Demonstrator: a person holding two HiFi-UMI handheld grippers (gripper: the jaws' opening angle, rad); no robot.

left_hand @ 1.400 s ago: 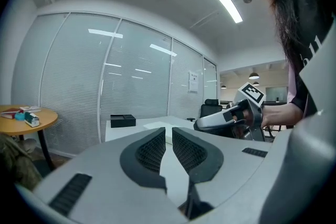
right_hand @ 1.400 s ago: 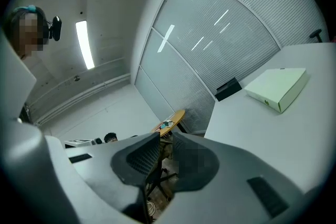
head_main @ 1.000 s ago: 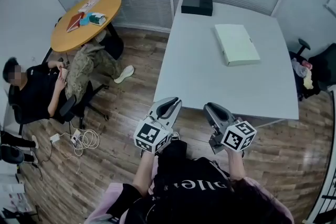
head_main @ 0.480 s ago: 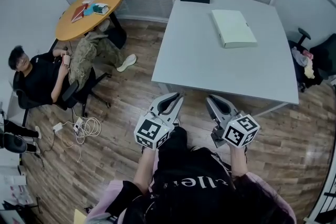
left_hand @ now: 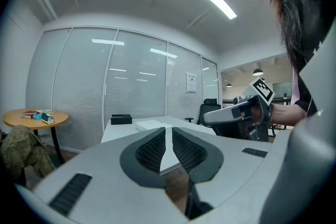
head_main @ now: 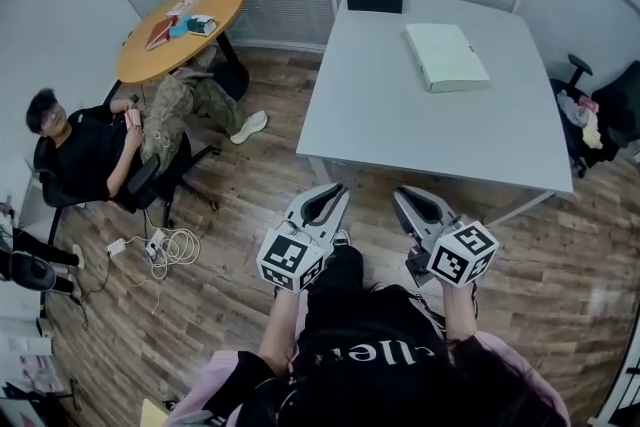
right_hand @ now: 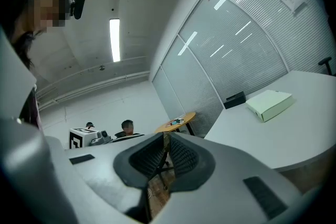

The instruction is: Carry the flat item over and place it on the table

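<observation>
Flat item (head_main: 447, 57) is laid on the tabletop (head_main: 400, 125), so left gripper (head_main: 328, 193) and right gripper (head_main: 406, 196) are held empty, fingers together.

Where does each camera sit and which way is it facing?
Head view: on the head, steeply down at the white table; both arms, left gripper and right gripper show.
Left gripper view: on the left gripper, along its shut jaws toward that table; right gripper at right.
Right gripper view: along its shut jaws toward the round table; left gripper's cube at left.
All three share the pale box.
</observation>
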